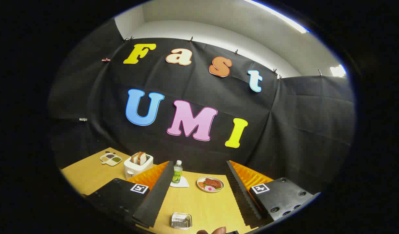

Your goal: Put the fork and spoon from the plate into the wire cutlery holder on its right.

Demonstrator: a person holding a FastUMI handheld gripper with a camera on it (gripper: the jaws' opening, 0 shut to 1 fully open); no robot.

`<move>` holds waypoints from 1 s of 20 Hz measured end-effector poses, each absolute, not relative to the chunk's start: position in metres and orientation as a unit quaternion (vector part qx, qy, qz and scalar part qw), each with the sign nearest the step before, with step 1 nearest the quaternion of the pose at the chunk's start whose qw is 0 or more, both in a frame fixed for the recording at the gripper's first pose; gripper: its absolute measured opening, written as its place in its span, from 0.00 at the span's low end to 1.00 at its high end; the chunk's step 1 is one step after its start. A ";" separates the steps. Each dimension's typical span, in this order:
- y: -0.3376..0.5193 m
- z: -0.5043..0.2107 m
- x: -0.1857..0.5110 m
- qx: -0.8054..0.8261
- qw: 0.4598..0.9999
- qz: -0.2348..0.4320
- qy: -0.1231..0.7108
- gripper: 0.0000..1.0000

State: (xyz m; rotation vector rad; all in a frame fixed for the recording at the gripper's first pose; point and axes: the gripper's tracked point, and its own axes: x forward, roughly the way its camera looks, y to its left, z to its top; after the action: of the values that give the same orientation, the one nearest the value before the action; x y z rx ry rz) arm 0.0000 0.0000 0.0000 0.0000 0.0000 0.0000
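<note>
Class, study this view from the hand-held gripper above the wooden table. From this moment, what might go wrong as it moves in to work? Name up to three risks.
1. The gripper is open and empty, aimed high at the wall; it may descend misaligned.
2. The green-labelled plastic bottle stands upright just beyond the fingers; a sweeping finger might topple it.
3. The white toaster holding bread slices sits behind one finger, so a sideways swing could clip it.

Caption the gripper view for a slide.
Open gripper above wooden table; bottle, food plate and toaster beyond its fingers.
</note>
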 end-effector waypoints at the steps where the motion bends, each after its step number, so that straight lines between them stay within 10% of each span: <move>1: -0.006 0.001 0.000 0.005 1.000 -0.004 -0.002 0.98; 20: 0.017 -0.007 0.008 0.014 0.999 0.023 0.019 0.98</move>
State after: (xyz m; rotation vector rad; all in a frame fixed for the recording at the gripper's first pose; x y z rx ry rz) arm 0.0082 0.0170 -0.0065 0.0271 0.0384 0.0455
